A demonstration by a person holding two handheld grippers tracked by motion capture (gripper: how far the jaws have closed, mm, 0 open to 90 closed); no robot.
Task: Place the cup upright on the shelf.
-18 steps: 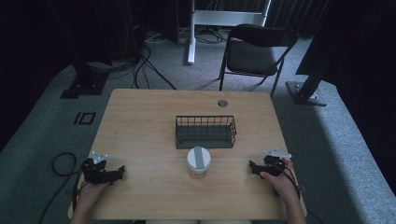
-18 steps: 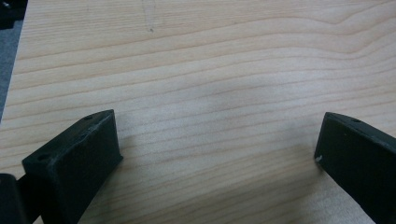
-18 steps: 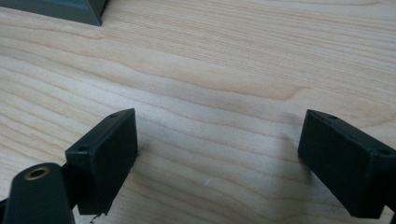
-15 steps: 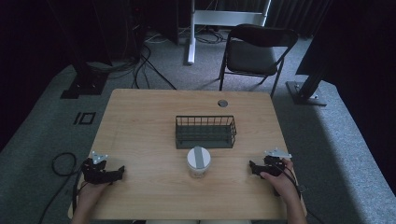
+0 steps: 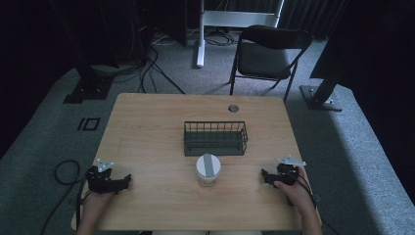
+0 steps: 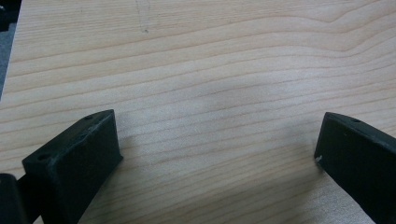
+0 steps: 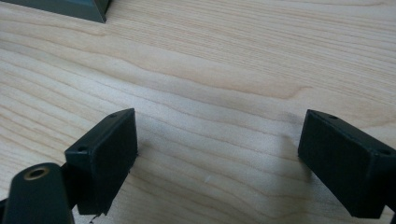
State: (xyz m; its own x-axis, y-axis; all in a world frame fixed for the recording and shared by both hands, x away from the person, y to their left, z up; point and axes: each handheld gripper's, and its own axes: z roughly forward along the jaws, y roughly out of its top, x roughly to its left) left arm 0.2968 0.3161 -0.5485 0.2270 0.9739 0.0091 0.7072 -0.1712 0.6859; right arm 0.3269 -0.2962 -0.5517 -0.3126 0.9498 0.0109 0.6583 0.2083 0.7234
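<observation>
Left gripper (image 5: 125,180) and right gripper (image 5: 265,174) rest on wooden table (image 5: 147,127), jaws wide apart, empty; white jar (image 5: 208,170) between them.

No legible text, labels, brand marks, nos. or signs in any view. Jar (image 5: 208,169): grey strip across white lid, no print readable at this res. Wire basket (image 5: 215,138): plain, no tag. Table (image 5: 147,132): bare wood grain only, incl. both gripper views. Left gripper (image 5: 125,180) and right gripper (image 5: 265,175): black bodies, grey plates unmarked; jaw faces show screw holes, no lettering.
</observation>
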